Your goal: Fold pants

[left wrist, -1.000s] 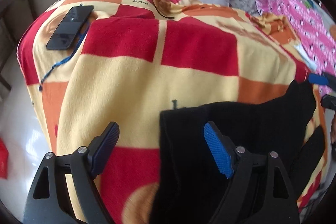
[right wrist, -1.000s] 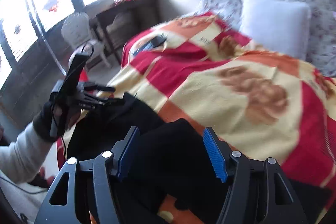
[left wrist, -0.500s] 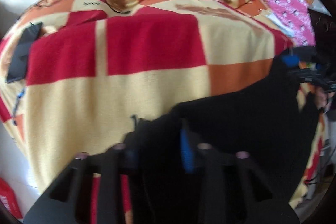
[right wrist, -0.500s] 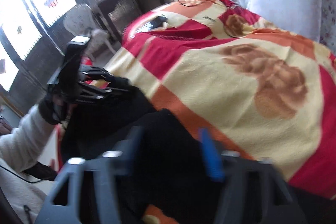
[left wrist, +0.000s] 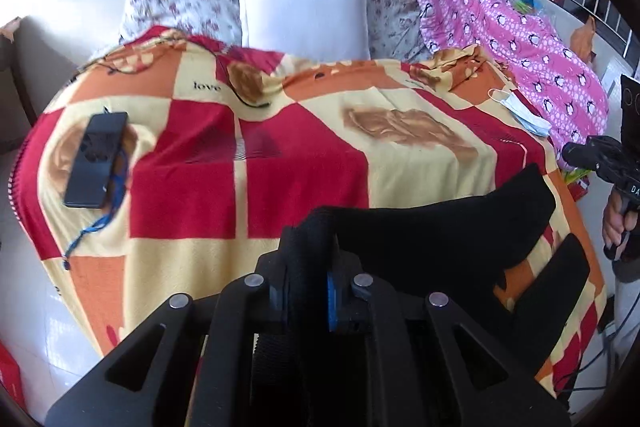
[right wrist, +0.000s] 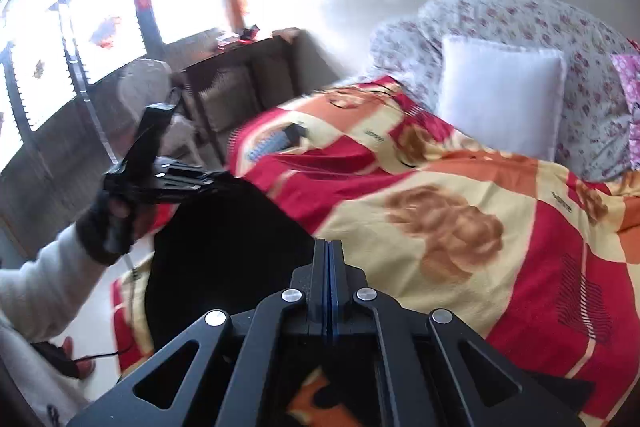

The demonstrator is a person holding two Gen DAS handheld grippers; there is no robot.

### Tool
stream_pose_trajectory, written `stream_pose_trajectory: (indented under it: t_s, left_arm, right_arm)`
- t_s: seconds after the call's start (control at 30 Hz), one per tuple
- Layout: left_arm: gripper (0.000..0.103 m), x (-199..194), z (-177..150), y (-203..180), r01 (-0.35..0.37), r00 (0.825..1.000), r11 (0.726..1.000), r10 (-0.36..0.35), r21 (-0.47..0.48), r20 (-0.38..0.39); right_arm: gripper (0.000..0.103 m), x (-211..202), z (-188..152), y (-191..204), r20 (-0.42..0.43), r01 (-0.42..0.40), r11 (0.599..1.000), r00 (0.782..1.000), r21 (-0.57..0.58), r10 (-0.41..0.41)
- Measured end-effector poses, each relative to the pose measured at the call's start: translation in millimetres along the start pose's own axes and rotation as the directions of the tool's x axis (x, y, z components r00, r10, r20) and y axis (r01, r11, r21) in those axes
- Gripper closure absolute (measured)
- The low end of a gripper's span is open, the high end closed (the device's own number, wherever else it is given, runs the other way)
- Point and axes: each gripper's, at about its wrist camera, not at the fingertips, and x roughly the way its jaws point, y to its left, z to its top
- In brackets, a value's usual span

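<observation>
The black pants point(left wrist: 436, 239) lie at the near edge of the checked red, orange and cream blanket point(left wrist: 304, 163). My left gripper point(left wrist: 306, 263) is shut on a thick fold of the pants at their left end. My right gripper point(right wrist: 328, 267) has its jaws closed together at the pants' point(right wrist: 224, 239) right edge; whether cloth is pinched between them is hidden. The right gripper also shows in the left wrist view point(left wrist: 600, 163), at the pants' far right corner. The left gripper shows in the right wrist view point(right wrist: 168, 183), holding the pants' other end.
A black phone point(left wrist: 96, 159) with a blue cord lies on the blanket at the left. A white pillow point(left wrist: 304, 15), floral bedding and a pink penguin cloth point(left wrist: 516, 39) lie at the back. A blue face mask point(left wrist: 520, 111) lies at the right. A dark side table point(right wrist: 240, 67) stands beyond the bed.
Both grippers were open over the pants a second ago and have since closed. The left one now grips a bunched fold, and the pants' edge has lifted off the blanket.
</observation>
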Motion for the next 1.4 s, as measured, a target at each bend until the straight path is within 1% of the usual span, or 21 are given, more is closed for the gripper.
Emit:
stream_pose_trajectory:
  t_s: [0.03,0.13,0.17,0.2,0.23,0.3,0.37,0.43,0.53,0.57,0.6,0.63,0.73,0.77,0.8,0.87,0.93,1.03,1.2,1.3,1.4]
  left_arm:
    - [0.093,-0.9,-2.6,-0.5,-0.009,1.0,1.0,0.009,0.001,0.002]
    - [0.093,-0.3,-10.9,1.3,-0.01,1.0,1.0,0.01,-0.022,-0.009]
    - [0.093,-1.7,-13.2,0.7,-0.015,1.0,1.0,0.015,-0.022,-0.006]
    - [0.093,-3.6,-14.0,0.7,-0.014,1.0,1.0,0.014,-0.024,0.0]
    - [0.093,-7.4,-15.6,0.3,-0.007,1.0,1.0,0.007,-0.026,0.005]
    - [0.093,-15.7,-17.3,-1.9,-0.001,1.0,1.0,0.002,-0.016,0.019]
    - [0.093,-23.2,-18.8,-5.9,-0.002,1.0,1.0,0.002,0.002,0.031]
    - [0.093,-27.5,-19.3,-8.5,0.006,0.999,1.0,-0.007,0.02,0.041]
    - [0.093,-27.1,-18.7,-8.5,0.012,0.999,0.999,-0.013,0.034,0.039]
    - [0.093,-25.7,-18.6,-8.0,0.013,0.999,0.999,-0.014,0.038,0.036]
    - [0.093,-23.0,-17.9,-7.4,0.012,0.999,0.999,-0.014,0.042,0.031]
    - [0.093,-19.7,-16.6,-6.5,0.01,1.0,0.999,-0.012,0.042,0.026]
    - [0.093,-5.3,-4.6,-2.0,0.001,1.0,1.0,-0.002,0.021,0.013]
    - [0.093,-0.6,1.6,-1.5,0.001,1.0,1.0,-0.001,0.016,0.014]
    - [0.093,3.7,8.4,-2.2,-0.013,1.0,1.0,0.013,0.018,0.018]
    - [0.093,7.5,18.3,-2.0,-0.029,0.999,1.0,0.028,0.006,0.029]
    - [0.093,6.1,19.9,-0.7,-0.009,0.999,1.0,0.01,-0.014,0.038]
    - [0.093,-4.8,4.4,0.4,0.004,0.999,1.0,-0.003,-0.023,0.048]
    - [0.091,-44.6,-37.5,-8.5,0.003,0.997,1.0,-0.004,0.016,0.076]
    - [0.089,-68.5,-67.6,-14.5,0.011,0.995,1.0,-0.014,0.023,0.098]
    - [0.087,-80.7,-100.5,-15.5,0.028,0.996,1.0,-0.028,0.001,0.084]
  right_arm:
    - [0.103,0.3,-2.4,2.2,-0.013,0.01,1.0,1.0,-0.008,-0.01]
    - [0.081,16.4,-10.1,-4.5,-0.068,-0.003,0.999,0.998,0.038,0.006]
    - [0.06,26.1,-12.6,-7.6,-0.081,0.0,0.998,0.997,0.059,0.004]
    - [0.045,36.1,-14.6,-9.3,-0.095,-0.007,0.998,0.995,0.058,0.012]
    - [0.04,46.1,-15.9,-9.6,-0.115,-0.011,0.999,0.993,0.045,0.016]
    - [0.039,70.8,-19.2,-12.1,-0.164,0.012,1.0,0.986,0.01,-0.01]
    - [0.039,93.2,-19.0,-20.2,-0.207,-0.002,1.0,0.978,0.008,0.003]
    - [0.038,116.0,-18.0,-30.2,-0.248,-0.051,0.999,0.967,0.014,0.053]
    - [0.039,141.0,-22.2,-40.9,-0.285,-0.081,0.996,0.955,0.033,0.087]
    - [0.053,144.6,-25.1,-43.5,-0.285,-0.106,0.993,0.951,0.058,0.118]
    - [0.091,148.3,-29.4,-44.5,-0.291,-0.145,0.985,0.943,0.089,0.165]
    - [0.099,149.4,-31.8,-42.5,-0.298,-0.159,0.983,0.938,0.088,0.178]
    - [0.099,136.1,-31.4,-30.9,-0.276,-0.143,0.989,0.949,0.046,0.15]
    - [0.099,125.2,-25.9,-30.0,-0.248,-0.123,0.992,0.96,0.039,0.129]
    - [0.099,117.6,-20.5,-30.4,-0.228,-0.101,0.994,0.968,0.032,0.106]
    - [0.099,94.3,-5.4,-32.0,-0.162,-0.017,1.0,0.987,0.019,0.02]
    - [0.099,75.6,2.4,-30.3,-0.119,-0.004,0.999,0.993,0.037,0.009]
    - [0.099,49.1,-1.4,-4.7,-0.101,0.008,1.0,0.995,-0.012,-0.009]
    - [0.099,16.7,-30.3,60.4,-0.104,-0.063,0.992,0.993,-0.109,0.052]
    - [0.099,3.4,-57.0,87.6,-0.123,-0.131,0.987,0.985,-0.089,0.12]
    - [0.099,0.2,-87.7,111.4,-0.16,-0.172,0.982,0.974,-0.078,0.158]
